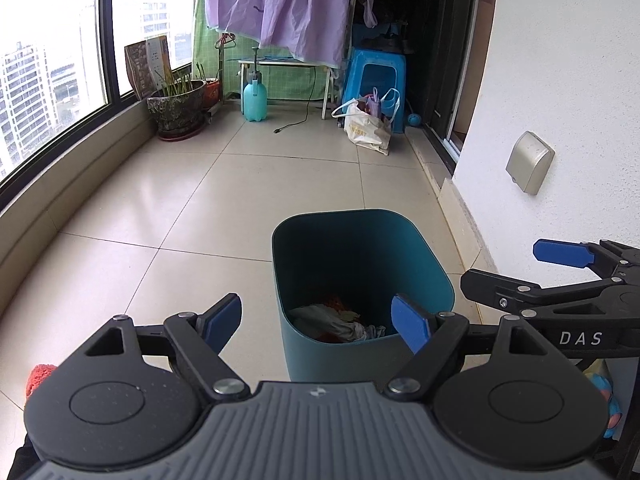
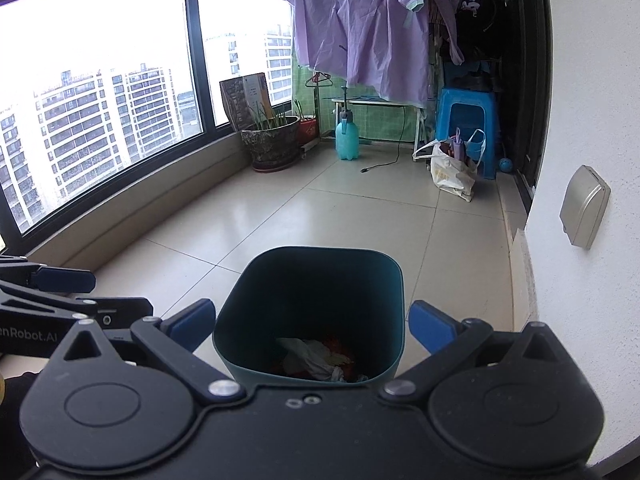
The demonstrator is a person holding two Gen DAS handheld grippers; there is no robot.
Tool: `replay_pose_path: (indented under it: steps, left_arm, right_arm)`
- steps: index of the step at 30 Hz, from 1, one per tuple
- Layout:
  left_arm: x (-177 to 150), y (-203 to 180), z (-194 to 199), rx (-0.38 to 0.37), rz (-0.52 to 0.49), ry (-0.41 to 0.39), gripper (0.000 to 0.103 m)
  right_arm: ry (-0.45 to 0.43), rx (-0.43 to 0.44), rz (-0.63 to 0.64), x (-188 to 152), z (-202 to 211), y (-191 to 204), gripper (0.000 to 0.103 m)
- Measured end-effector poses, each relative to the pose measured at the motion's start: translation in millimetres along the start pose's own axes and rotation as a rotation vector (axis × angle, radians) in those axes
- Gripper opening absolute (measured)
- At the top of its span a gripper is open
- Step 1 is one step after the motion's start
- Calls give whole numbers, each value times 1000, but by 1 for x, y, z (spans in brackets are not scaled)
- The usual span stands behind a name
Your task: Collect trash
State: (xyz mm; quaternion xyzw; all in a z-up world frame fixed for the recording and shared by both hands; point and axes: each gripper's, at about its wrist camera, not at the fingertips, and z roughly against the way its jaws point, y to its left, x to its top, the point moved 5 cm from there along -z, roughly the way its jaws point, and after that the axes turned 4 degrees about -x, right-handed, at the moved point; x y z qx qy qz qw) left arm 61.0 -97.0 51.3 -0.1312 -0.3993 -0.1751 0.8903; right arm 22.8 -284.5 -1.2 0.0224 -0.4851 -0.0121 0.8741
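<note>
A teal bin [image 1: 360,240] [image 2: 312,276] stands on the tiled floor close to the white wall. Crumpled white paper [image 1: 332,320] [image 2: 316,358] and orange scraps lie at its bottom. My left gripper [image 1: 320,320] hangs open just above the bin's near rim, with nothing between its blue pads. My right gripper [image 2: 312,324] is open too, its fingers spread wider than the bin's mouth, and holds nothing. In the left wrist view the right gripper's fingers [image 1: 560,254] show at the right edge. The left gripper's fingers [image 2: 60,280] show at the left edge of the right wrist view.
A white wall [image 1: 560,80] with a grey socket cover [image 1: 530,162] runs along the right. At the far end stand a flower pot [image 1: 178,108], a teal spray bottle [image 1: 255,98], a white shopping bag [image 1: 366,126] and a blue stool [image 1: 376,76]. Purple laundry [image 1: 276,0] hangs above.
</note>
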Motion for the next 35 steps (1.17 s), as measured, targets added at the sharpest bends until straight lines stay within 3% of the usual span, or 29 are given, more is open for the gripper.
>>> replay_pose_path:
  steps: [14,35]
  left_arm:
    - [-3,3,3,3,9,-16,82]
    - [-22,-9,-15,-6,77,44,82]
  right_arm:
    - [-24,14,-12,1,5,-1,103]
    - [25,19,28,-5,1,3,103]
